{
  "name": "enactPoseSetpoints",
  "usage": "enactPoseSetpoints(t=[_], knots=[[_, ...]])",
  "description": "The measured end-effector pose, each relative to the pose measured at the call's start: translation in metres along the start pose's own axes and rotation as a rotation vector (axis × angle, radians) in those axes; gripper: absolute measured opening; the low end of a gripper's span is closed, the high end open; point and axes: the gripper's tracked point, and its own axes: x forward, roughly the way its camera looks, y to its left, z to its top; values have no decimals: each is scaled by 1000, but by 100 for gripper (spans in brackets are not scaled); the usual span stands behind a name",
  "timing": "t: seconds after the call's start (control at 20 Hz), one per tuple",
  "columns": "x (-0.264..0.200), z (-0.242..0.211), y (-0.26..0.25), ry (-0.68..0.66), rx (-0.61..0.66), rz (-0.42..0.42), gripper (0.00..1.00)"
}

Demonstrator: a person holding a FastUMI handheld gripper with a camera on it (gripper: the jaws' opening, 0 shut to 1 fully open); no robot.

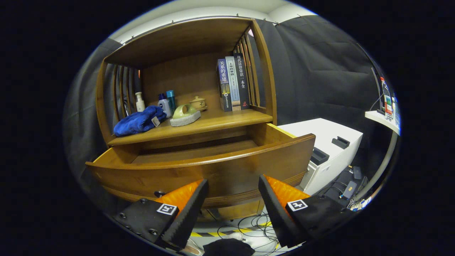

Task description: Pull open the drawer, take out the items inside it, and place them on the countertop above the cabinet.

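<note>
The wooden cabinet's drawer stands pulled out, and the part of its floor that shows is bare wood. My gripper is open just in front of the drawer's curved front panel, with nothing between the fingers. A small dark knob sits on the panel beside the left finger. On the countertop above lie a blue cloth, a green and white brush, several small bottles and a small lidded pot. Three books stand upright at its right end.
A white box-shaped unit stands to the right of the cabinet, with cables and adapters on the floor beside it. A white shelf with bottles juts out at the far right. More cables and hazard tape lie below the drawer.
</note>
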Motion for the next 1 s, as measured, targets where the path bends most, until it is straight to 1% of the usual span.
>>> enactPoseSetpoints(t=[0.35, 0.85, 1.0], knots=[[36, 14, 7, -2, -1, 0, 97], [86, 29, 17, 13, 36, -17, 97], [99, 34, 19, 10, 19, -28, 97]])
